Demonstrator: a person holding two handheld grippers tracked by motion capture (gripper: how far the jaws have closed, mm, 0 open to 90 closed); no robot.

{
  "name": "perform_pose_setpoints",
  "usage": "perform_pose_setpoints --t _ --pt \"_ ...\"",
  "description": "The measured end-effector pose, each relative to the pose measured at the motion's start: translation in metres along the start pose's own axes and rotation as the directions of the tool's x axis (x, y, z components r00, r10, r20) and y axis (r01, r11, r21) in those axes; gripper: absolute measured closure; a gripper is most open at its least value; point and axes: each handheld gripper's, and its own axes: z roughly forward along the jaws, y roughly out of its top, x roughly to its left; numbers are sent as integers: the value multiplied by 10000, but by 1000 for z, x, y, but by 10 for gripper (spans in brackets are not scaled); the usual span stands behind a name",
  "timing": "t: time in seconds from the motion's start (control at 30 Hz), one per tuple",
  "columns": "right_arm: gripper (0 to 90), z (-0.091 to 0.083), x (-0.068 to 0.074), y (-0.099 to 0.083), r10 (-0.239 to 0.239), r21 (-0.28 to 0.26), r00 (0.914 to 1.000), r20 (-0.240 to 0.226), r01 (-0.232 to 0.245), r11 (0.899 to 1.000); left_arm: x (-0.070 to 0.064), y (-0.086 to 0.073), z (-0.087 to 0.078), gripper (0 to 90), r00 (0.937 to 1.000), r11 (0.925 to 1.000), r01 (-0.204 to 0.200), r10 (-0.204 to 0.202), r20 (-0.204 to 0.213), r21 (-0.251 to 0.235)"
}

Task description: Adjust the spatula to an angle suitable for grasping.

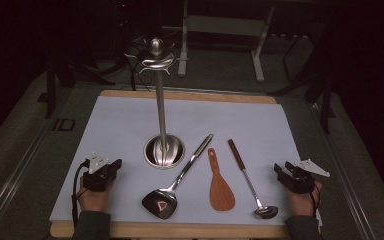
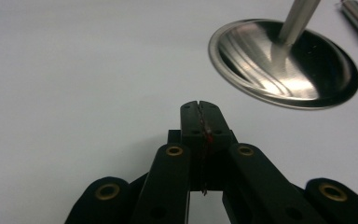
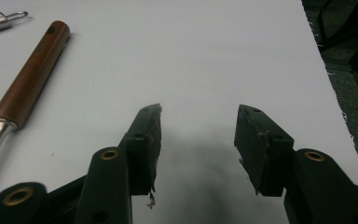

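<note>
Three utensils lie untouched on the near half of the mat: spatula (image 1: pixel 161 202), wooden paddle (image 1: pixel 221 190), ladle (image 1: pixel 266 211). The stand (image 1: pixel 161 100), probably meant to hold them, looks bare. Left gripper (image 2: pixel 200 108) is closed on nothing; right gripper (image 3: pixel 198 123) spread wide, nearest the ladle.

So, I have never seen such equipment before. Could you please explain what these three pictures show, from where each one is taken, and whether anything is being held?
A person sits at a table and holds a hand tool with two black jaws in each hand: the left gripper and the right gripper.

The high view looks down from above. The other two pictures come from small cameras riding on each gripper.

On the white sheet stand a tall steel rack with a round base, and beside it lie a black-headed steel spatula, a flat wooden rice paddle and a small steel ladle with a brown wooden handle.

Nothing is held: the left jaws are closed together, the right jaws stand apart.
</note>
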Motion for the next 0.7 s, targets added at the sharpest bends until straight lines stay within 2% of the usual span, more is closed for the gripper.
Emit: perform_pose_setpoints --t 0.17,0.37,0.4,0.47,0.57,0.7 --pt "493 0 -2 0 170 -35 9998 -88 -171 9998 -7 -2 -3 899 9996 10000 15 -15 287 20" --pt "485 0 -2 0 178 18 9998 -114 -178 9998 -20 -5 -4 899 9976 9993 -334 324 606 159" --pt "483 0 -2 0 167 24 9998 -119 -166 9999 -26 -7 -3 899 9956 9989 -408 386 849 237" --pt "482 0 -2 0 176 31 9998 -116 -175 9998 -28 -7 -3 899 9946 9985 -482 454 936 275" --pt "479 0 -3 0 211 10 9997 -150 -211 9998 -42 -11 -3 899 9895 9967 -689 627 1299 434" --pt "477 0 -3 0 218 9 9996 -159 -217 9998 -51 -13 -6 899 9851 9945 -929 848 1495 482"
